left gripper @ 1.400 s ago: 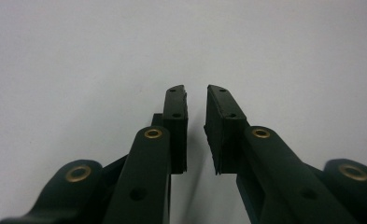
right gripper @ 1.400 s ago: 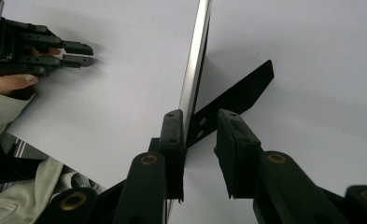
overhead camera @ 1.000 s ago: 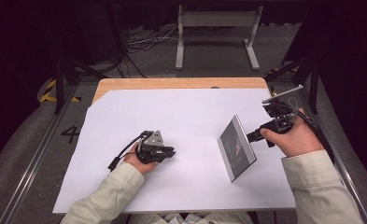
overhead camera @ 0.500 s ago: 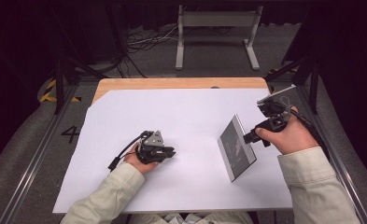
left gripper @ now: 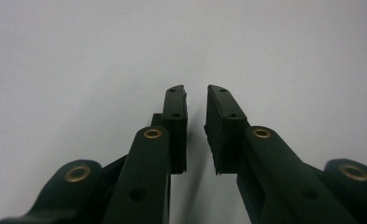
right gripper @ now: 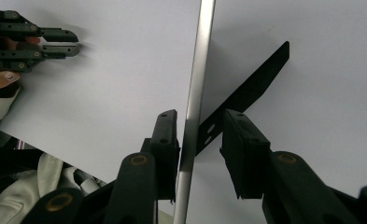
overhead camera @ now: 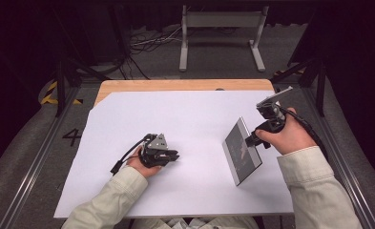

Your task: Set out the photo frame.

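A flat rectangular picture frame with a thin brushed-silver metal edge and a dark glossy face point(overhead camera: 242, 151) stands tilted on the right half of the counter point(overhead camera: 194, 119), which is covered by a smooth matte white sheet with a strip of pale wood showing along its far edge. In the right gripper view the frame's edge point(right gripper: 196, 93) runs as a narrow, straight silver bar up between the black jaws, and a flat black support leg point(right gripper: 251, 88) slants away from its back, casting a soft shadow on the white surface. The right tongs point(overhead camera: 250, 140) straddle that edge at the frame's right side: the left pad lies against the silver bar, while the right pad stands off from it with a gap between, so the jaws are spread around the edge and not pressing it from both sides; they have just been closing a little. The right hand point(overhead camera: 285, 136) grips the handle from behind, its pale beige sleeve angling in from the lower right. The left tongs point(overhead camera: 173, 155) rest low on the white sheet, well apart from the frame, pointing toward it, with the left hand point(overhead camera: 142, 164) curled under the body. In the left gripper view their ribbed black pads point(left gripper: 221, 126) stand slightly apart with nothing between them.
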The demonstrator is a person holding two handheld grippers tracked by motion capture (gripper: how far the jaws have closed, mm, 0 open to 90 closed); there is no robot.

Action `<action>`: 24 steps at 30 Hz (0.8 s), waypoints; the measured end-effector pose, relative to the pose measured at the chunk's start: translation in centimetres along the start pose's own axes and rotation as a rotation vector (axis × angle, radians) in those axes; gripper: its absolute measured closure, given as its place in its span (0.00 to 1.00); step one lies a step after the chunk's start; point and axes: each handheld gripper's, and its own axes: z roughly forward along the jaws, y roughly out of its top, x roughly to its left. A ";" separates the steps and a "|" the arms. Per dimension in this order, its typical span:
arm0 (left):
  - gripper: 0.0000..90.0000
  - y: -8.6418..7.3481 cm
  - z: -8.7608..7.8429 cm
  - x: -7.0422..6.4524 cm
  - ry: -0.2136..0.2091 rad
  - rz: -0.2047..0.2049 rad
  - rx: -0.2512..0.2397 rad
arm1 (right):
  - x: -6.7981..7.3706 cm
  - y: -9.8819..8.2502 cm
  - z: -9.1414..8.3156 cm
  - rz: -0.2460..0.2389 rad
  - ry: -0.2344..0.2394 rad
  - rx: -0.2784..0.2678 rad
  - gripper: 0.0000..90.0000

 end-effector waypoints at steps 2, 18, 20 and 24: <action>0.87 0.0 0.0 0.0 -0.001 0.001 0.000 | 0.0 0.1 0.3 0.000 0.002 0.002 0.73; 0.87 0.0 0.0 0.0 0.002 -0.003 0.006 | 0.0 0.7 1.5 0.009 -0.002 0.027 0.78; 0.87 0.0 0.1 0.0 0.002 -0.003 0.007 | 0.0 0.8 1.6 0.010 -0.001 0.031 0.79; 0.87 0.0 0.1 0.0 0.002 -0.003 0.006 | 0.1 0.8 1.9 0.014 0.000 0.042 0.82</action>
